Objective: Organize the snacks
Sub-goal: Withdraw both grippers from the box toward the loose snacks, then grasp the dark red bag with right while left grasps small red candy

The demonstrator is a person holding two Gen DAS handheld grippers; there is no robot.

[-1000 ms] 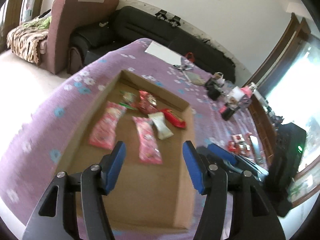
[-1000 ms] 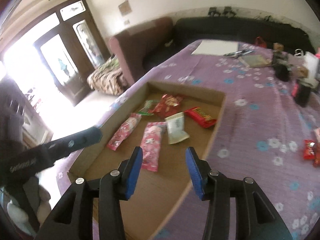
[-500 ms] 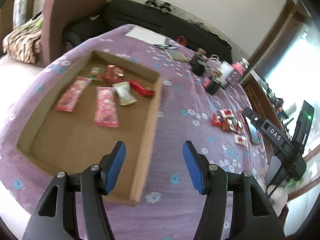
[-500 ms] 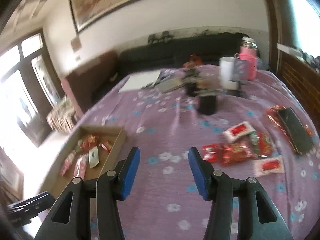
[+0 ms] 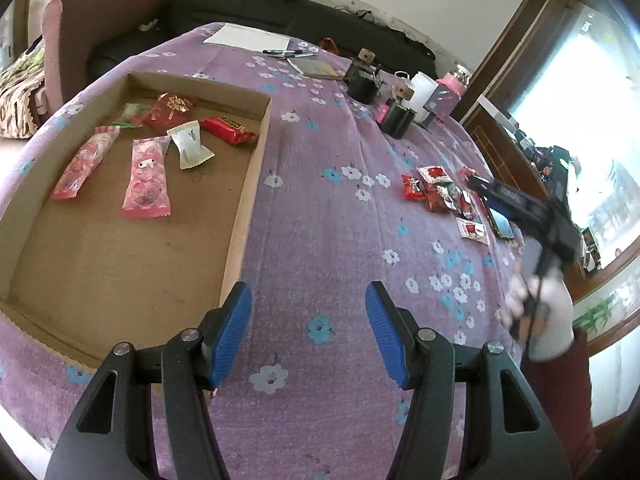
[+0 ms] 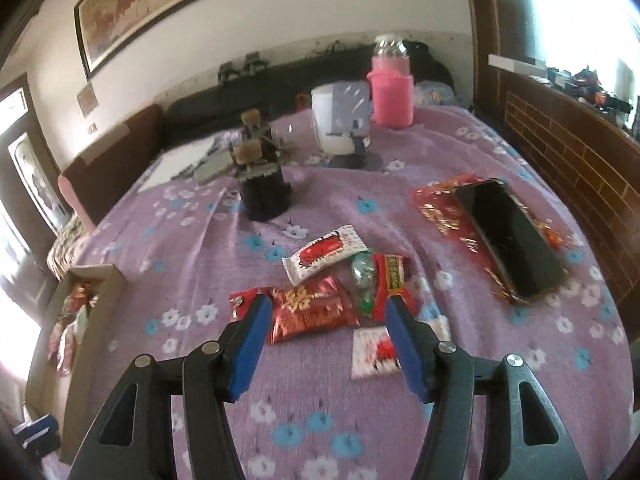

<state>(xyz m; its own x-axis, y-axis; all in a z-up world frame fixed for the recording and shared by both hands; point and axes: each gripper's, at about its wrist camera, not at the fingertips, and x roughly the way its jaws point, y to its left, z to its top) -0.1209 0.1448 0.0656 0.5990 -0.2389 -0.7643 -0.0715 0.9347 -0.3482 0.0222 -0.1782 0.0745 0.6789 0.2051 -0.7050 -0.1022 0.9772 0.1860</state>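
Note:
A shallow cardboard tray (image 5: 248, 184) lies on the purple flowered cloth and holds several snack packets, among them a pink one (image 5: 146, 180) and a white one (image 5: 189, 144). My left gripper (image 5: 308, 332) is open and empty, just right of the tray's near right corner. A loose pile of snacks (image 5: 438, 194) lies farther right. My right gripper (image 6: 324, 336) is open and empty right over that pile, its fingers either side of a red foil packet (image 6: 312, 312). A white-and-red packet (image 6: 324, 254) and a small sachet (image 6: 372, 354) lie beside it.
A black phone (image 6: 508, 236) rests on red foil wrappers at the right. A black pot (image 6: 264, 196), a white mug (image 6: 336, 120) and a pink bottle (image 6: 390, 88) stand at the back. A brick-patterned ledge (image 6: 568, 152) borders the right. Paper and pens (image 5: 256, 38) lie far off.
Both grippers have swung right, away from the tray. My right gripper has moved over to the loose snack pile and come down close above it. Both stay open.

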